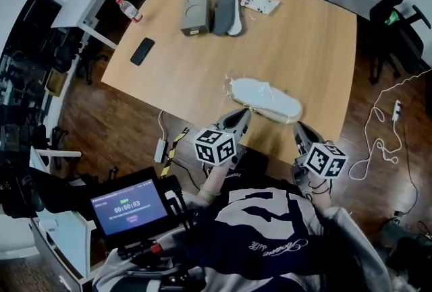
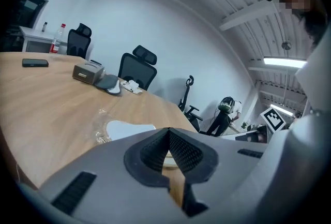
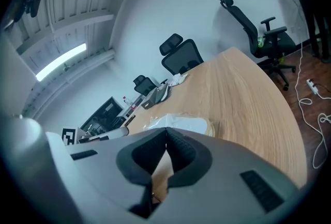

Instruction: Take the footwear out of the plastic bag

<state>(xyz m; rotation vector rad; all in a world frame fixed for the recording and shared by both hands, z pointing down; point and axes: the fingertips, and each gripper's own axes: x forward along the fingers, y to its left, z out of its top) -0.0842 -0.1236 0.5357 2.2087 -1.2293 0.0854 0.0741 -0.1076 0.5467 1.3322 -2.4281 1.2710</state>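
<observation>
One white slipper (image 1: 268,99) lies flat inside a clear plastic bag (image 1: 237,81) on the wooden table (image 1: 297,41), close to the near edge and just ahead of both tools. The left gripper (image 1: 244,114) points at the bag's left end with its jaws pressed together on nothing. The right gripper (image 1: 298,127) sits near the slipper's right end, likewise closed and empty. By its look the slipper is thin, soft and very light, so it would likely bend rather than resist a pinch. The film around it is thin, crinkled and probably slippery, and the whole packet may skid on the smooth wood if pushed from one side only. A sensible hold would be loose film at one end, clear of the slipper, with the other tool taking the slipper's rim. Which end of the bag is open cannot be made out. Both tools would need to spread their jaws first.
</observation>
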